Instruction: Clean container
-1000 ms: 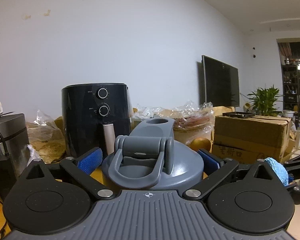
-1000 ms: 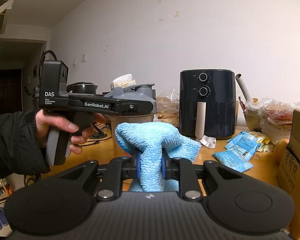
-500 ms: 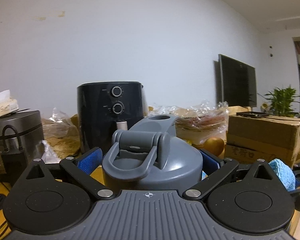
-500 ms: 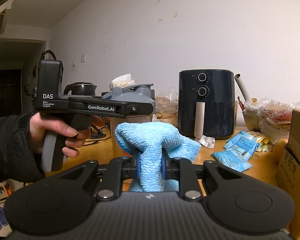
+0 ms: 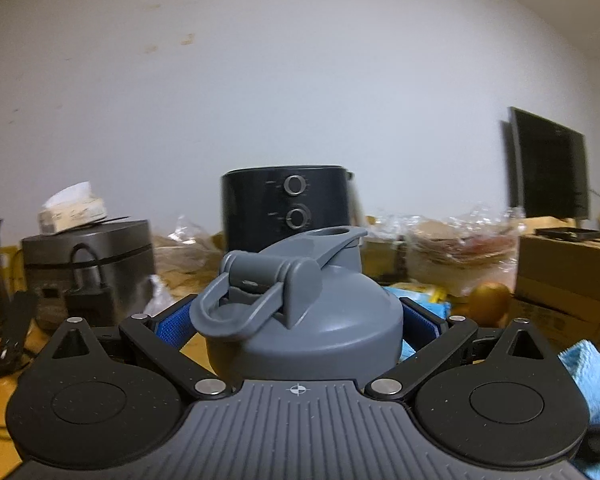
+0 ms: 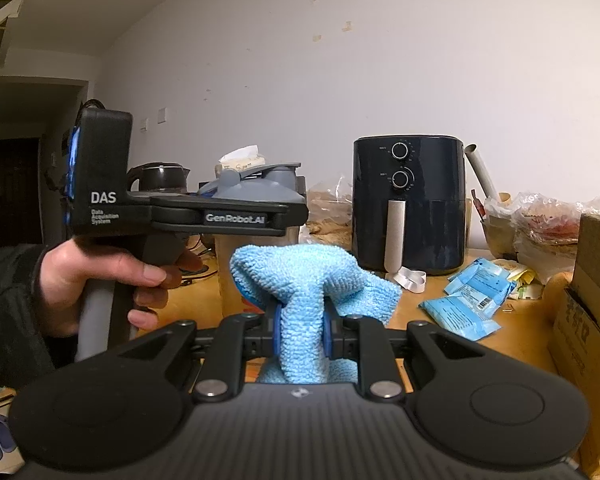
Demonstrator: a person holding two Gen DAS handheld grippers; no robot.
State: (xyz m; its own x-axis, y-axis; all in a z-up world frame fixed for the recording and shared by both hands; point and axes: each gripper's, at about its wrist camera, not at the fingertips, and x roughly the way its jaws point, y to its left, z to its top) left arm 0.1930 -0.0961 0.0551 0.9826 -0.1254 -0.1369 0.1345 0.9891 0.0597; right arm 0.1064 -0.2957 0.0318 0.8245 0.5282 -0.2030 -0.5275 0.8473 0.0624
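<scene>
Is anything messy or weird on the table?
Yes, a bit. Blue packets lie scattered on the table beside the black air fryer, and crinkly plastic bags are heaped at the right. Nothing looks spilled or broken.

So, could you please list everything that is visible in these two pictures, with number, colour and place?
shaker bottle: 1, grey lid, between left gripper pads
cloth: 1, light blue, in right gripper
air fryer: 1, black, at wall
rice cooker: 1, dark grey, left of fryer
tissue box: 1, white, on cooker
packets: several, blue, on table
cardboard box: 1, brown, right side
table: 1, wooden
left gripper: shut on bottle
right gripper: shut on cloth
hand: 1, holds left gripper's handle
</scene>
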